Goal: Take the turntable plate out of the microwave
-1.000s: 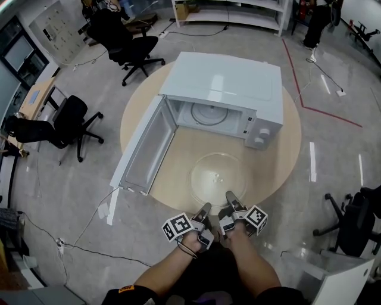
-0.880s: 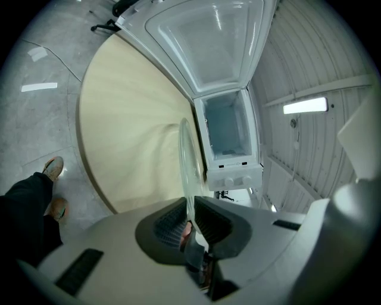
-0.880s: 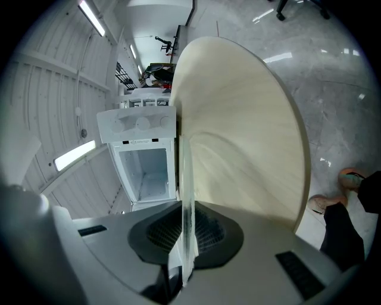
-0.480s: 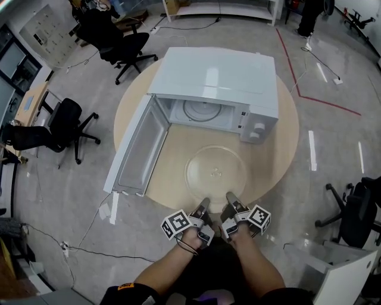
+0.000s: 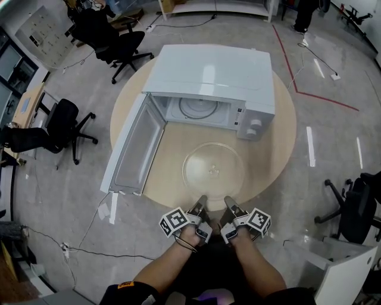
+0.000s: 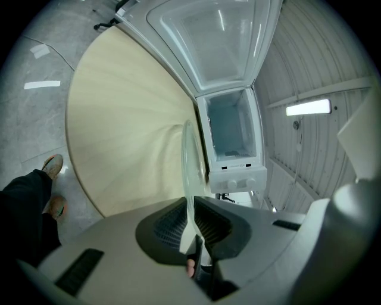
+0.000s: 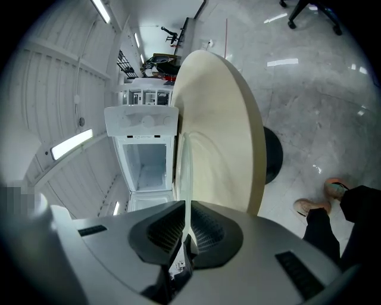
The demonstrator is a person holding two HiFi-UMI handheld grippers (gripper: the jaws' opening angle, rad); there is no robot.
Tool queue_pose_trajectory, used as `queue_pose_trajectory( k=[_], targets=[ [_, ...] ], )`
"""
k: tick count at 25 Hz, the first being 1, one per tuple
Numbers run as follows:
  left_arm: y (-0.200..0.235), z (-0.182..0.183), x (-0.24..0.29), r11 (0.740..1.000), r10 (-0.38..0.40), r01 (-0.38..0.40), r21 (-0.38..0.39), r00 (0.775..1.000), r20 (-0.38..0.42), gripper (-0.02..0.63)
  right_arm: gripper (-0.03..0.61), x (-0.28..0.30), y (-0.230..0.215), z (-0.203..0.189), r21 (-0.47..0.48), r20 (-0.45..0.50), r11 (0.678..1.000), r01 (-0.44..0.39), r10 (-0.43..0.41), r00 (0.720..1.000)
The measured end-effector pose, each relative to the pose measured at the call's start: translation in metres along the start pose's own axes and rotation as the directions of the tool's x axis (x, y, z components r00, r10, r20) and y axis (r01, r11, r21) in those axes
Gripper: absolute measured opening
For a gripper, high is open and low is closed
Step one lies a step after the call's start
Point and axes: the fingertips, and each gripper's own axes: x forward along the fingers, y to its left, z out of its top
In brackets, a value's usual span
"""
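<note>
Head view, I log one clear round glass turntable plate [image 5: 213, 170], outside the open white microwave [image 5: 208, 74] over the round beige table [image 5: 277, 146], its near rim pinched by my left gripper [image 5: 201, 200], whose jaws have just been closing onto it, and by my right gripper [image 5: 227, 202], clamped narrow likewise.

This looks like a lab or test room in an office: black swivel chairs [image 5: 122, 44], a desk [image 5: 28, 100] at the left, white shelving [image 5: 214, 6], red tape [image 5: 327, 101] on the grey floor [image 5: 333, 164] (cables [image 5: 89, 223] trail across it).
</note>
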Motion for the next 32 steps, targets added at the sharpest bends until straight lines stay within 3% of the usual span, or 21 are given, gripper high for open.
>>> queue_pose_trajectory(
  k=[6, 14, 21, 28, 32],
  targets=[
    [0.011, 0.001, 0.002, 1.0, 0.013, -0.013, 0.007, 1.0, -0.012, 0.08, 0.038, 0.002, -0.005, -0.002, 0.006, 0.012, 1.0, 0.019, -0.019, 1.0],
    [0.013, -0.007, -0.001, 0.999, -0.001, 0.004, 0.036, 0.996, -0.089, 0.083, 0.038, 0.005, -0.006, 0.002, -0.009, 0.018, 1.0, 0.017, -0.017, 1.0],
    [0.026, -0.02, -0.018, 0.997, 0.042, -0.032, 0.071, 0.989, -0.145, 0.084, 0.038, 0.013, -0.007, 0.008, -0.014, 0.011, 1.0, 0.012, -0.012, 1.0],
    [0.018, -0.016, -0.026, 0.995, 0.031, -0.018, 0.1, 0.991, -0.133, 0.084, 0.038, 0.016, -0.019, 0.013, -0.013, 0.013, 0.998, 0.059, -0.059, 0.998],
    [0.008, -0.013, -0.031, 0.992, 0.024, -0.008, 0.129, 0.992, -0.122, 0.084, 0.04, 0.016, -0.024, 0.01, -0.05, -0.016, 0.983, 0.177, -0.178, 0.984]
  ],
)
